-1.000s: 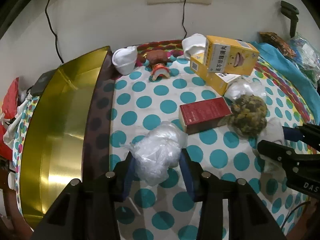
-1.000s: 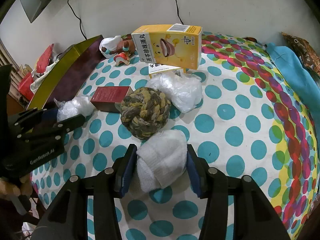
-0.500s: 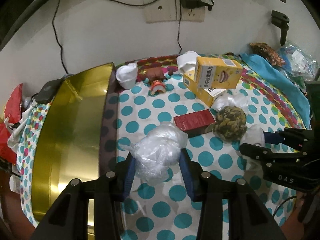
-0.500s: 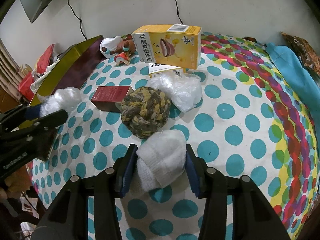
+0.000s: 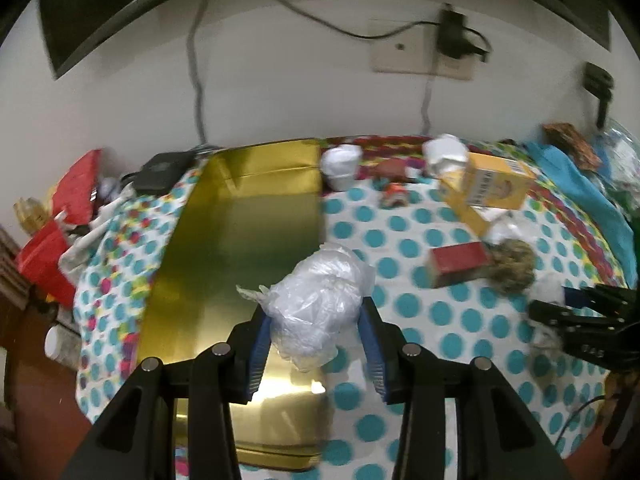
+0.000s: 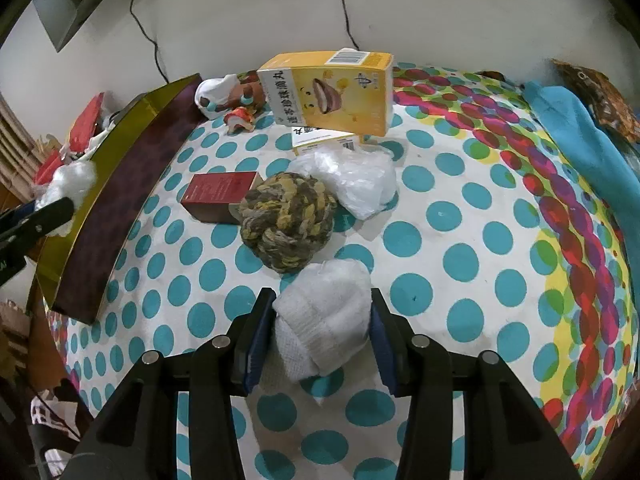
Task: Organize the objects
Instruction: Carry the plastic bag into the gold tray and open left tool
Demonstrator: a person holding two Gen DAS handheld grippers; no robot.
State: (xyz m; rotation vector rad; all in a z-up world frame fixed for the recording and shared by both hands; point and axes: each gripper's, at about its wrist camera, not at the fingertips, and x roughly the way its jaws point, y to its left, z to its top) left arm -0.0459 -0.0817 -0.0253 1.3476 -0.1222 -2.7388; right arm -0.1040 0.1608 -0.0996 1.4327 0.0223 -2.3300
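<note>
Now lifting clear of the polka-dot cloth and swinging over toward the gold tray, where a second ago sitting low beside the red box: the left claw, pinching a crumpled clear plastic bag between its blue pads, hanging above the tray's near edge, presumably for dropping inside as the collecting spot. Meanwhile closing in place on the counter, the right claw, squeezing a rolled white sock just in front of the woven rope ball, likely the next item for the tray.
</note>
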